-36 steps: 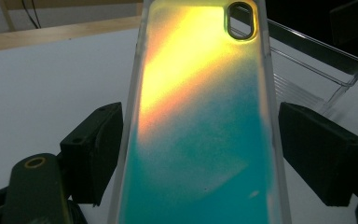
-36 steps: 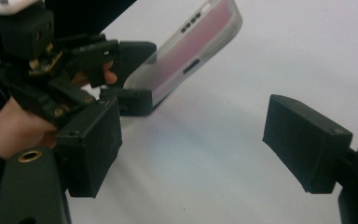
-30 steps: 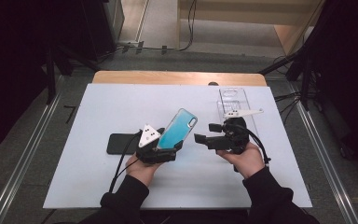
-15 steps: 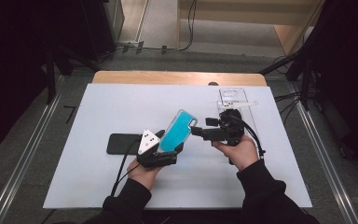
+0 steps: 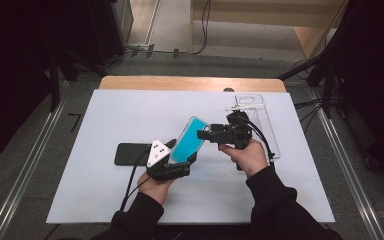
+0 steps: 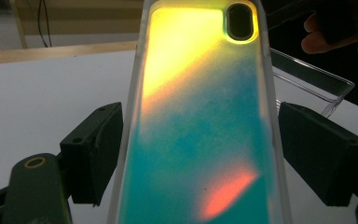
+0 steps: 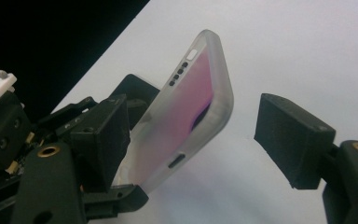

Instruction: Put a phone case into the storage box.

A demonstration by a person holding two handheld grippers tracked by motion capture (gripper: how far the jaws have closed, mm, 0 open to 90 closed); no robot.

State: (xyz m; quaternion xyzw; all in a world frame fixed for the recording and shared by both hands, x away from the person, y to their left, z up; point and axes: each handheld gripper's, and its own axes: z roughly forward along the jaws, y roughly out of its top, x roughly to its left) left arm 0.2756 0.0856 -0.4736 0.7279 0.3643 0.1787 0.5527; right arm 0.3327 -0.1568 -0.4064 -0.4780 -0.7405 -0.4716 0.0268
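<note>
While my left gripper (image 5: 177, 161) clamps the teal phone case (image 5: 188, 140) by its long sides, the case stands tilted up off the table, camera cutout at the far, raised end. In the left gripper view both pads press on the frosted rim of the case (image 6: 200, 121), which glows yellow up top and teal lower down with an orange glint near the bottom.

My right gripper (image 5: 206, 134) sits at the case's upper end, and its jaws have just been closing. In the right gripper view the case's end (image 7: 186, 112) stands between them: the near jaw is close against the case's face, while the other jaw has open white table between it and the rim. So not gripping, as far as I can see; moderately wide.

Room to move: the white table top (image 5: 105, 120) is bare to the left and far side, and bare again along the near edge by my sleeves. A black phone (image 5: 130, 153) lies flat just left of the left gripper, partly behind its grey plate. A clear case (image 5: 260, 120) lies flat beyond my right hand, near the right edge of the sheet, with nothing in it that I can make out.

No writing or brand that I can read on either case or the phone.
</note>
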